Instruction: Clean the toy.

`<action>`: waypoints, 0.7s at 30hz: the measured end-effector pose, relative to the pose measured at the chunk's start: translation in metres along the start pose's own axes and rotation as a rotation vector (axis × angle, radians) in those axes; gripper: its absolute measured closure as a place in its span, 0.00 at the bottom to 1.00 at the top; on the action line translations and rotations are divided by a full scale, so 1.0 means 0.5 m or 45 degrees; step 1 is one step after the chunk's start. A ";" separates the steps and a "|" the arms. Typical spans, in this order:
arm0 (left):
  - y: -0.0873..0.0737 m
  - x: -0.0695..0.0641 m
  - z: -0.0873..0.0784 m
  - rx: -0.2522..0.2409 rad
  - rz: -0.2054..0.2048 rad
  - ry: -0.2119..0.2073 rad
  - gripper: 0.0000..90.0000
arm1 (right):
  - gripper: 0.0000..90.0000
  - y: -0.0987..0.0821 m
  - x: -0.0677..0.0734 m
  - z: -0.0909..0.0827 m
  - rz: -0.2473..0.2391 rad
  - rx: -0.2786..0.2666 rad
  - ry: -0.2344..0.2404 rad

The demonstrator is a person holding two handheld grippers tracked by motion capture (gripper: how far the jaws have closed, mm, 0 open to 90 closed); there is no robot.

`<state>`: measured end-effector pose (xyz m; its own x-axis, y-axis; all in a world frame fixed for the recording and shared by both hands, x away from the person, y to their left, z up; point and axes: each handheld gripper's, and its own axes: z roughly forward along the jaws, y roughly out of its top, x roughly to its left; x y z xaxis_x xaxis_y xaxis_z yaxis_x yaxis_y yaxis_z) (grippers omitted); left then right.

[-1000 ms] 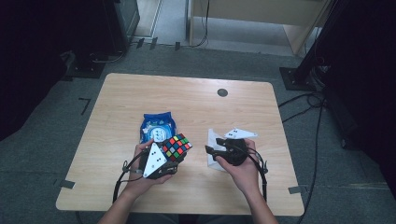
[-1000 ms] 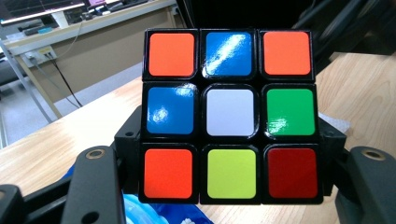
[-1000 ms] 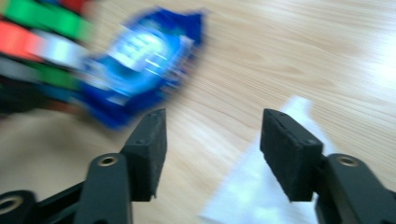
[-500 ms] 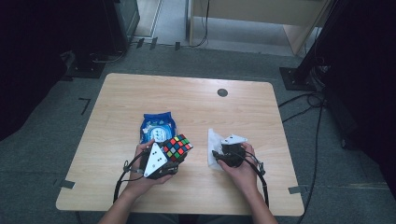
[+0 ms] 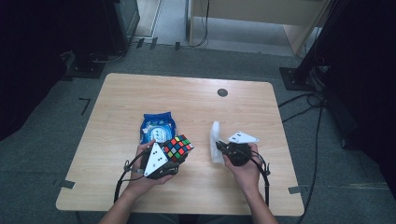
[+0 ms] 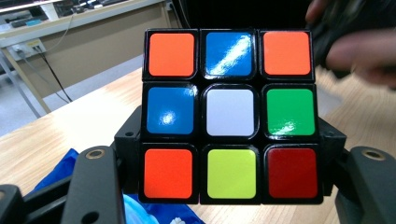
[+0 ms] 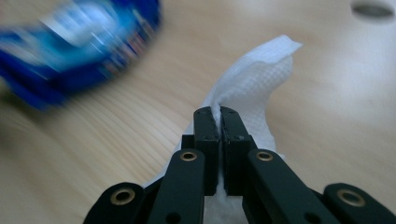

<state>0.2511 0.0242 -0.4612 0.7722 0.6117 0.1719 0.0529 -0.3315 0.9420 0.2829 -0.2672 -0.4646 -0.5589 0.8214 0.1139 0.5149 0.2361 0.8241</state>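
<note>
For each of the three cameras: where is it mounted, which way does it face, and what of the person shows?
High view: above the person's side, facing forward and down on the table; both forearms, left gripper, right gripper.
Left gripper view: rides the left gripper, facing the Rubik's cube clamped between its jaws; a blurred hand beyond.
Right gripper view: rides the right gripper, jaws pinching the white tissue.
Shared: blue wipes pack appears in all three views.

Scrambled colour puzzle cube with black edges (image 5: 178, 148): raised off the wooden table near its front edge, tilted, one corner up. Face toward the left gripper view: white centre, orange corners, blue, green, yellow, one red square. White embossed paper tissue (image 5: 215, 145): crumpled, standing upright, right of the cube, well apart from it.
</note>
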 end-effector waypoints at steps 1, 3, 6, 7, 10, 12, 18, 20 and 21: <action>0.000 -0.001 0.001 0.004 0.005 -0.004 0.38 | 0.98 0.016 0.015 -0.017 -0.010 -0.062 0.043; -0.001 -0.006 0.003 -0.001 0.006 -0.012 0.38 | 0.98 0.049 0.051 -0.051 -0.035 -0.178 0.152; 0.001 -0.019 0.006 -0.006 0.018 -0.038 0.38 | 0.98 0.086 0.112 -0.094 -0.110 -0.313 0.303; 0.002 -0.024 0.007 -0.007 0.024 -0.046 0.38 | 0.98 0.094 0.133 -0.105 -0.148 -0.344 0.347; 0.009 -0.036 0.005 -0.031 0.036 -0.077 0.38 | 0.98 0.097 0.163 -0.107 -0.192 -0.347 0.376; 0.015 -0.044 0.002 -0.050 0.051 -0.094 0.38 | 0.98 0.090 0.166 -0.095 -0.187 -0.326 0.377; 0.019 -0.037 -0.002 -0.059 0.014 -0.105 0.38 | 0.97 0.068 0.134 -0.063 -0.067 -0.283 0.315; 0.022 -0.034 -0.006 -0.066 0.014 -0.102 0.38 | 0.97 0.060 0.120 -0.052 -0.079 -0.241 0.237; 0.023 -0.031 -0.008 -0.083 0.004 -0.104 0.38 | 0.97 0.055 0.113 -0.045 -0.068 -0.211 0.212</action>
<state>0.2371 0.0138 -0.4518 0.8214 0.5494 0.1533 0.0114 -0.2845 0.9586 0.2509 -0.2260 -0.4230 -0.6890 0.7099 0.1459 0.3757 0.1776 0.9096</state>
